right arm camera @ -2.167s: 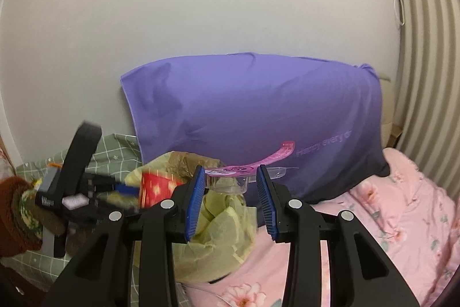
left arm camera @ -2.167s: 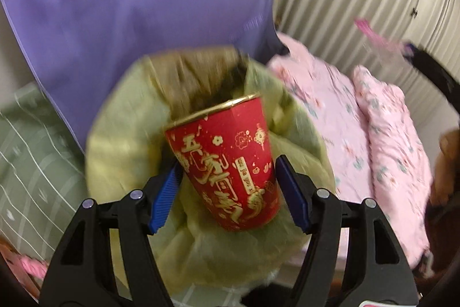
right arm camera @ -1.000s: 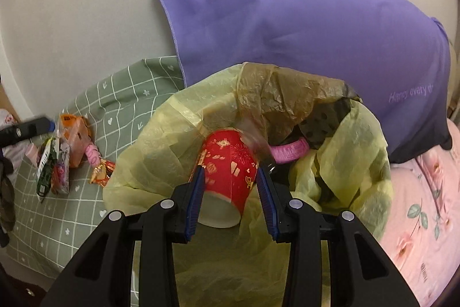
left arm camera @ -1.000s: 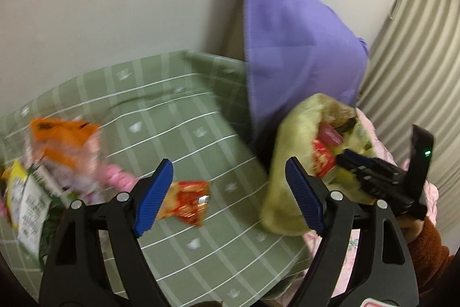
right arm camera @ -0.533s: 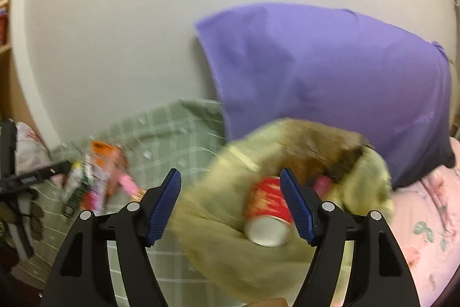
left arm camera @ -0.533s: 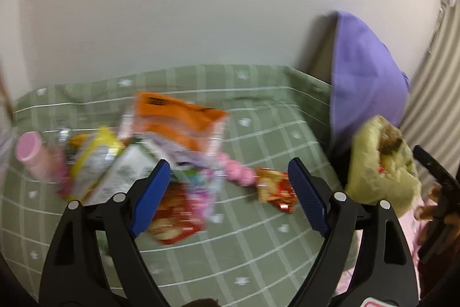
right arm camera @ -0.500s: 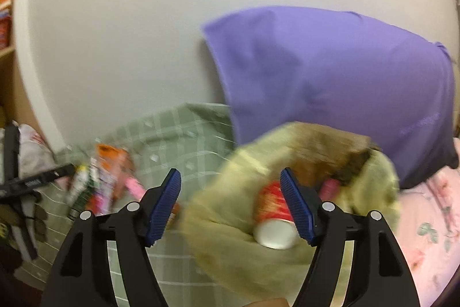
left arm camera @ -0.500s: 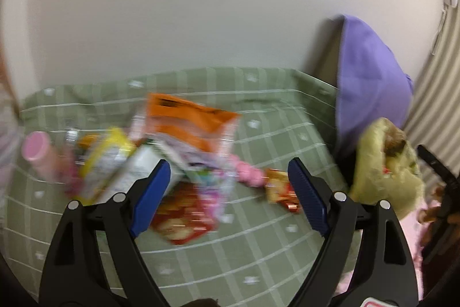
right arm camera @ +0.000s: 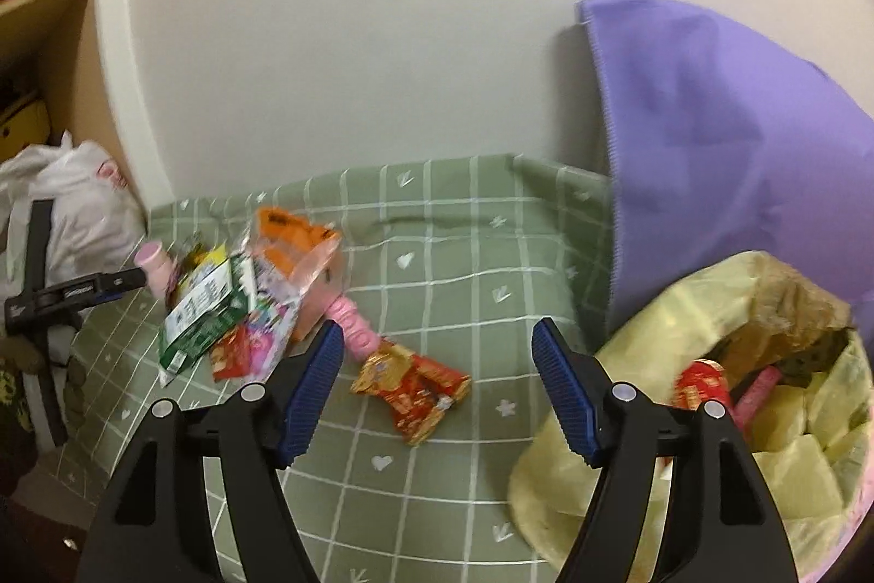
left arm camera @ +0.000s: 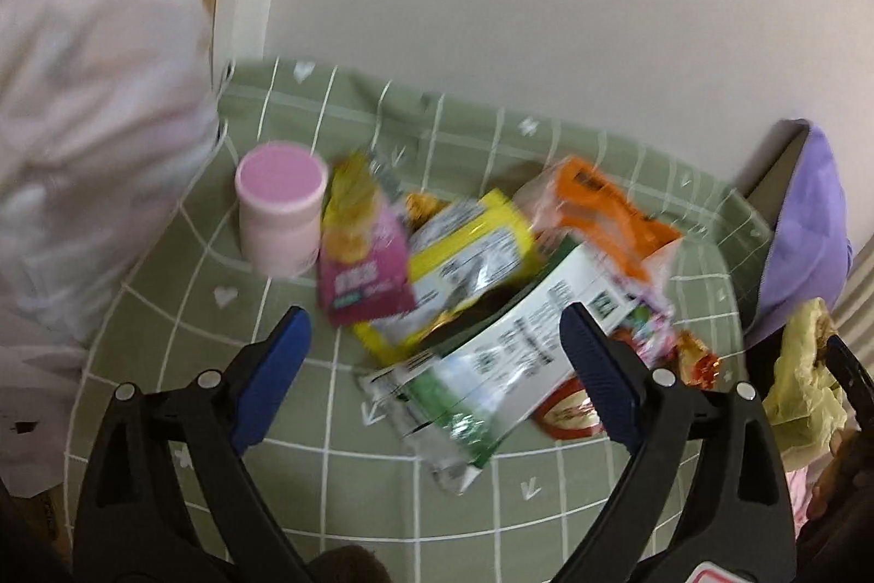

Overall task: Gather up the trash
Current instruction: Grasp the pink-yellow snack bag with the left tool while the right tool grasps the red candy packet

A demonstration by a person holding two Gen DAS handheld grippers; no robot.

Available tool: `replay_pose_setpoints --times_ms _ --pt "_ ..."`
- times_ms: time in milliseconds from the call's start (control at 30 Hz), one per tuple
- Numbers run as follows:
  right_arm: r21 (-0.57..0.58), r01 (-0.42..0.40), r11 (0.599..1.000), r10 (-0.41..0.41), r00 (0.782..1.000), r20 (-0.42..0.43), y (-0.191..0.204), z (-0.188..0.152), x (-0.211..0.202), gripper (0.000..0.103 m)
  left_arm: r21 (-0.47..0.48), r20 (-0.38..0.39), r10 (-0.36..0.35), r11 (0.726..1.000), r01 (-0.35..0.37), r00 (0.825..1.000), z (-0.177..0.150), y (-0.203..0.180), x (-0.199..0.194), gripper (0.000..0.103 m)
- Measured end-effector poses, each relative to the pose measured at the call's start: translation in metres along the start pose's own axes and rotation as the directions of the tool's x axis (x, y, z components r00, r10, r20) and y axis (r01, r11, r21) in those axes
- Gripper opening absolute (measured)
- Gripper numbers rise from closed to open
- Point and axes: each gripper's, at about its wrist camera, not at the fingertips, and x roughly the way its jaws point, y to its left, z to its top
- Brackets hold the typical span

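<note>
A pile of snack wrappers lies on the green checked cover (left arm camera: 284, 424): a green-white packet (left arm camera: 491, 364), a yellow one (left arm camera: 464, 260), a pink one (left arm camera: 366, 277) and an orange one (left arm camera: 606, 211). A pink jar (left arm camera: 278, 214) stands left of them. My left gripper (left arm camera: 437, 375) is open and empty just above the green-white packet. My right gripper (right arm camera: 437, 386) is open and empty above a red-gold wrapper (right arm camera: 415, 386). The yellow trash bag (right arm camera: 655, 452) at the right holds a red cup (right arm camera: 702, 386).
A purple pillow (right arm camera: 726, 157) leans on the white wall behind the bag. A white plastic bag (right arm camera: 76, 206) sits at the left by a shelf. The left gripper shows in the right wrist view (right arm camera: 71, 293) beside the pile (right arm camera: 229, 304).
Both grippers have left the trash bag and swung left toward the pile. The left let go of the red cup, now in the bag. The right dropped its pink piece there and opened.
</note>
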Motion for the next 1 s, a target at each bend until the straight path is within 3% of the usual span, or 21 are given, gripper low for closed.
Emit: replay_pose_setpoints --times_ms 100,200,333,400,500,533,667,767,1000 --pt "-0.013 0.016 1.0 -0.016 1.0 -0.013 0.007 -0.006 0.005 0.068 -0.018 0.003 0.028 0.999 -0.028 1.0 0.0 0.005 0.01 0.087" --pt "-0.028 0.028 0.999 -0.028 0.999 -0.021 0.011 -0.012 0.006 0.068 -0.043 -0.013 0.038 0.998 -0.038 0.999 0.007 0.014 0.029 0.076" --pt "-0.061 0.06 0.996 -0.062 0.997 -0.044 0.014 -0.019 0.008 0.068 -0.159 -0.054 0.022 0.987 -0.03 0.998 0.015 0.034 0.05 0.063" --pt "-0.065 0.065 0.996 -0.069 0.996 -0.054 0.012 -0.023 0.009 0.068 -0.18 -0.045 0.018 0.983 -0.026 0.999 0.017 0.037 0.055 0.063" --pt "-0.061 0.063 0.996 -0.068 0.994 -0.082 0.006 -0.029 0.011 0.068 -0.21 -0.083 -0.019 0.978 0.001 0.996 0.017 0.041 0.064 0.047" --pt "-0.057 0.066 0.996 -0.071 0.994 -0.088 0.005 -0.03 0.012 0.068 -0.213 -0.092 -0.025 0.977 0.005 0.995 0.016 0.04 0.065 0.046" --pt "-0.032 0.052 0.998 -0.055 0.993 -0.105 0.001 -0.031 0.02 0.068 -0.153 -0.092 -0.009 0.988 -0.005 0.996 0.014 0.029 0.057 0.034" --pt "-0.044 0.057 0.997 -0.061 0.992 -0.108 0.006 -0.028 0.028 0.068 -0.109 -0.088 -0.001 0.994 -0.008 0.996 0.012 0.018 0.045 0.019" --pt "-0.063 -0.065 0.996 0.056 0.988 -0.145 0.012 -0.019 0.062 0.068 -0.01 -0.1 -0.072 0.997 0.071 0.992 -0.007 -0.016 0.007 0.012"
